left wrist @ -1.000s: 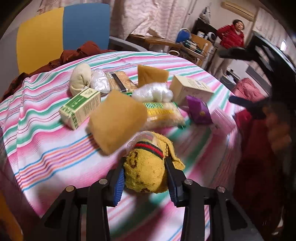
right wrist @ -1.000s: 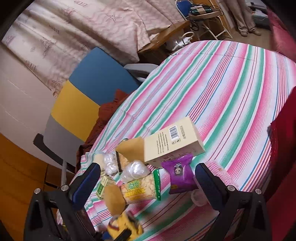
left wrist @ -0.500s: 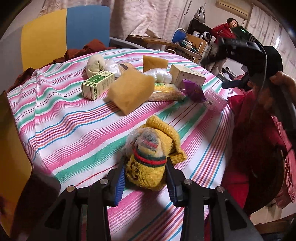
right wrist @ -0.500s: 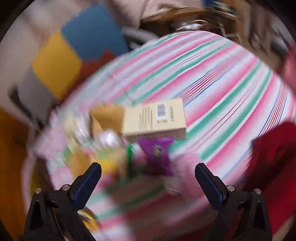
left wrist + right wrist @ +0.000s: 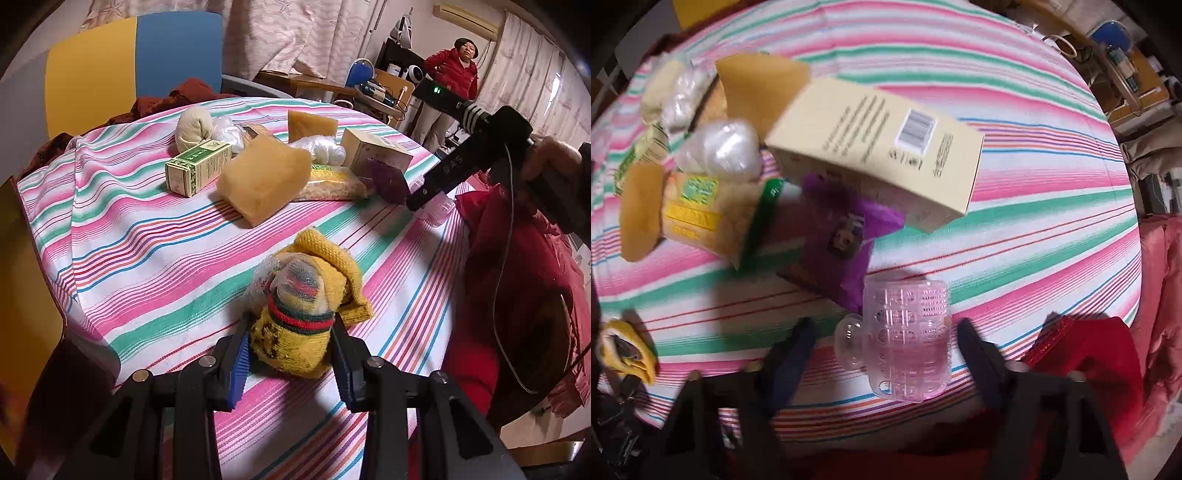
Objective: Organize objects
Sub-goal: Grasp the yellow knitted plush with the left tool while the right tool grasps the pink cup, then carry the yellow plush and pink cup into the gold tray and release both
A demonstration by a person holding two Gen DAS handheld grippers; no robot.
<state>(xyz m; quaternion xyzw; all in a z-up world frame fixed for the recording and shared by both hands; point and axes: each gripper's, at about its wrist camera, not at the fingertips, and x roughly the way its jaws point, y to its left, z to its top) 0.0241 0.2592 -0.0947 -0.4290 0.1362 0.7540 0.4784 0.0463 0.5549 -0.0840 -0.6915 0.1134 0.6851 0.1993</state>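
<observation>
The left gripper (image 5: 291,350) keeps its jaws clamped on the yellow knitted sock bundle (image 5: 303,314), now low in the frame against the striped table (image 5: 147,251) rather than lifted. The right gripper (image 5: 886,354) has dropped from high above the pile; its jaws stand wide around the clear pink plastic cup (image 5: 908,332) at lower centre. Just above lie the purple packet (image 5: 842,243) and the beige box (image 5: 882,147).
</observation>
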